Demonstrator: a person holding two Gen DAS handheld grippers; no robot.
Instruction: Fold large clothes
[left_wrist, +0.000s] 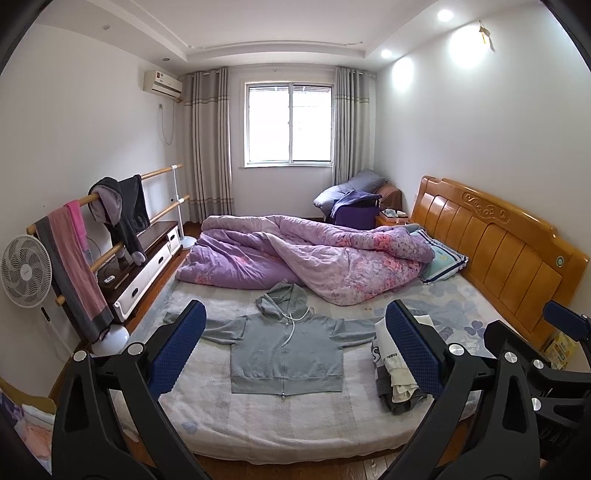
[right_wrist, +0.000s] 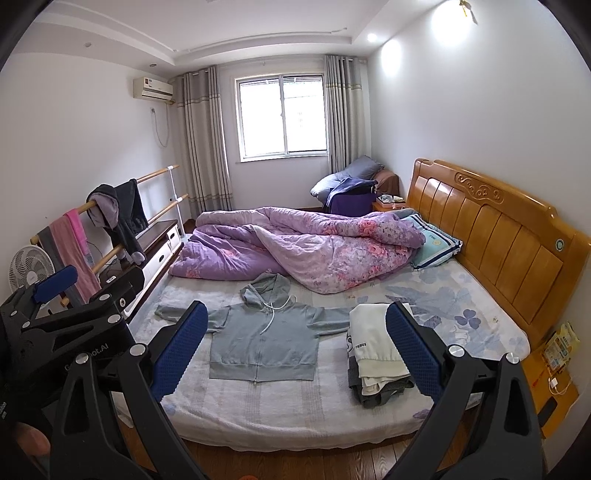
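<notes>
Hoodie (left_wrist: 286, 354) flat on bed (left_wrist: 295, 417), zipped, sleeves spread, ready for folding. Left gripper (left_wrist: 295, 350) and right gripper (right_wrist: 295, 350) hover back, fingers wide apart, empty. Clothes pile (right_wrist: 376, 358) beside.

Matt cloth hoodie (left_wrist: 284, 350), glossy wooden headboard (left_wrist: 491, 236)

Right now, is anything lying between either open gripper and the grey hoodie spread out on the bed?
Nothing visible does. The grey hoodie lies flat with bare mattress around it. The left gripper and right gripper are open and hang above the near bed edge. The folded pile sits beside the right sleeve.
</notes>
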